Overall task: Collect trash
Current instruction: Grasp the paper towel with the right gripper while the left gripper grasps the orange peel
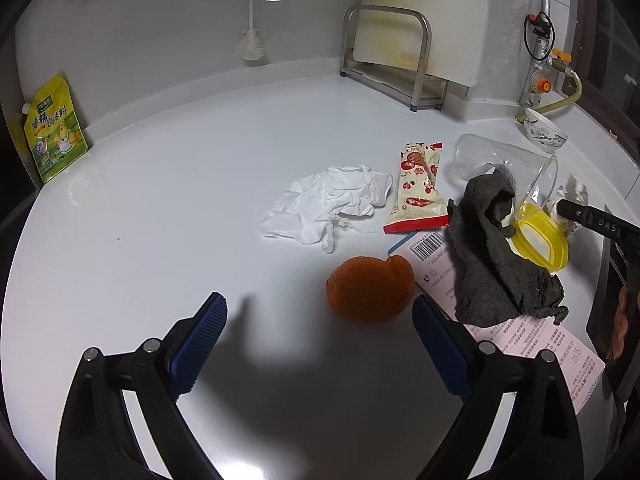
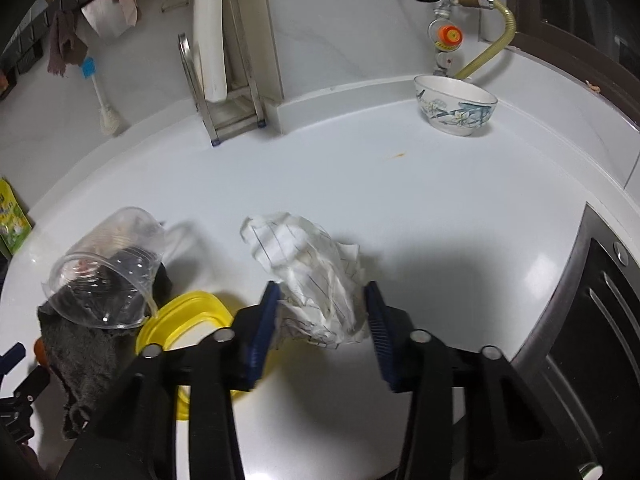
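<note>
Crumpled lined paper point(image 2: 316, 280) sits clamped between the blue pads of the right gripper point(image 2: 322, 312), low over the white countertop point(image 2: 400, 184) beside a yellow lid point(image 2: 188, 312); the left gripper point(image 1: 320, 320) hangs released, bracketing orange peel point(image 1: 370, 288), likely next.

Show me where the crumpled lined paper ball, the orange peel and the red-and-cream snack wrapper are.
Crumpled lined paper ball point(image 2: 316, 280), right wrist view, its middle.
Orange peel point(image 1: 370, 288), left wrist view, its top.
Red-and-cream snack wrapper point(image 1: 418, 188), left wrist view, its centre.
</note>
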`<state>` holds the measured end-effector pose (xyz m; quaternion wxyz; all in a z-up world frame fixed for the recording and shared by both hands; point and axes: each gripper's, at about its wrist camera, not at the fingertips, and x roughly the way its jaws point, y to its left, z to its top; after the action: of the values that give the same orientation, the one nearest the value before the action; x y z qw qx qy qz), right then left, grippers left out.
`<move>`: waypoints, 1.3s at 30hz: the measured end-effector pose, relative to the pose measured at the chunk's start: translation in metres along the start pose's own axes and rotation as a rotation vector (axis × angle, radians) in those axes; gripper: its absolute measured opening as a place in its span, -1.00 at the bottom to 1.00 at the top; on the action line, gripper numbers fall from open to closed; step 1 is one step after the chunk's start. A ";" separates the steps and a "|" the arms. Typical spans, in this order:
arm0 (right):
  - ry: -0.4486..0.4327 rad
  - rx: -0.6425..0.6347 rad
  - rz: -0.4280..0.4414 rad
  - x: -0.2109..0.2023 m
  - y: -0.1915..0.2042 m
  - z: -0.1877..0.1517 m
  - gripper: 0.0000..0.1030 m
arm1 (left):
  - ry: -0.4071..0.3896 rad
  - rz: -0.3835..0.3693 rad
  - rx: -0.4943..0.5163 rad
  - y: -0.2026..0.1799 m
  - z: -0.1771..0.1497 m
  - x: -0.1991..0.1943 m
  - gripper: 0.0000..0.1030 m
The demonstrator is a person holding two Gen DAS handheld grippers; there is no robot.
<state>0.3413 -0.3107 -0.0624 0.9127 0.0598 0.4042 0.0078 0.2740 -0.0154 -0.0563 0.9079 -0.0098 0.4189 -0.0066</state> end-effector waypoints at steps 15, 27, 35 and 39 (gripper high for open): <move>-0.129 0.206 0.153 -0.048 -0.034 -0.025 -0.42 | 0.000 0.079 0.041 -0.019 0.009 0.014 0.79; -0.159 0.191 0.165 -0.059 -0.034 -0.030 -0.42 | 0.016 0.078 0.067 -0.025 0.009 0.017 0.25; -0.161 0.205 0.183 -0.062 -0.039 -0.036 -0.42 | 0.013 0.042 0.060 -0.027 0.001 0.006 -0.28; -0.173 0.209 0.191 -0.071 -0.039 -0.044 -0.42 | 0.023 0.040 0.048 -0.020 -0.006 -0.004 -0.37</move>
<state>0.2596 -0.3492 -0.0437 0.9280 0.1932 0.3150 0.0472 0.2667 -0.0351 -0.0564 0.9030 0.0203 0.4292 0.0017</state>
